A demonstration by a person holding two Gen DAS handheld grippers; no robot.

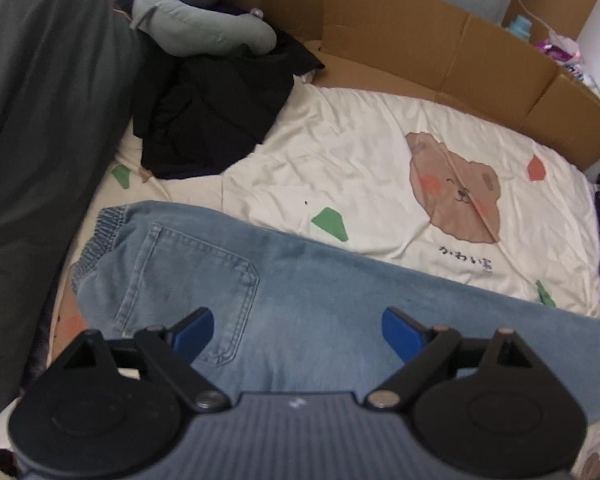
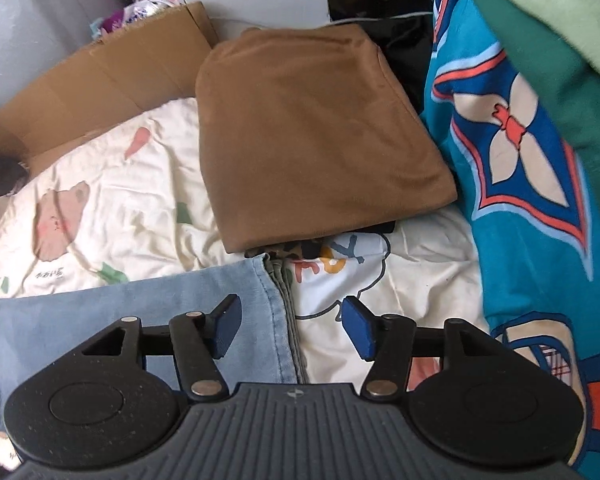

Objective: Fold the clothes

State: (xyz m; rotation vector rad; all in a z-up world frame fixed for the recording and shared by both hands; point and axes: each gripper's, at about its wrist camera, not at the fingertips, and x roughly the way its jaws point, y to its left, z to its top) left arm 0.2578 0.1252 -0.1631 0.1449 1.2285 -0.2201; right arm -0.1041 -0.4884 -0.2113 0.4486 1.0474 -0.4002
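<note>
Left wrist view: the left gripper (image 1: 298, 330) hangs over the light blue jeans (image 1: 300, 300) with its jaws spread wide and nothing between them. The jeans lie flat along the near edge of the bed sheet (image 1: 340, 152), a cream one printed with a bear face. The elastic waistband (image 1: 96, 240) points toward the sheet's left edge, and the back pocket (image 1: 188, 280) sits under the left blue pad (image 1: 194, 330); the leg runs off to the right. A heap of black clothes (image 1: 212, 116) occupies the far left corner, with a grey stuffed cushion (image 1: 204, 20) behind it. Cardboard panels (image 1: 440, 44) line the far edge.

Right wrist view: the right gripper (image 2: 288, 326) is likewise released, jaws apart, empty. The hem end of the jeans (image 2: 140, 312) lies under its left pad (image 2: 226, 328), and the hem edge runs through the gap between the pads; the right pad (image 2: 358, 330) hovers over bare sheet (image 2: 420, 280). Beyond the hem, a folded brown garment (image 2: 312, 132) rests on a stack near the sheet's far edge. A teal patterned blanket (image 2: 532, 200) covers the right edge.
</note>
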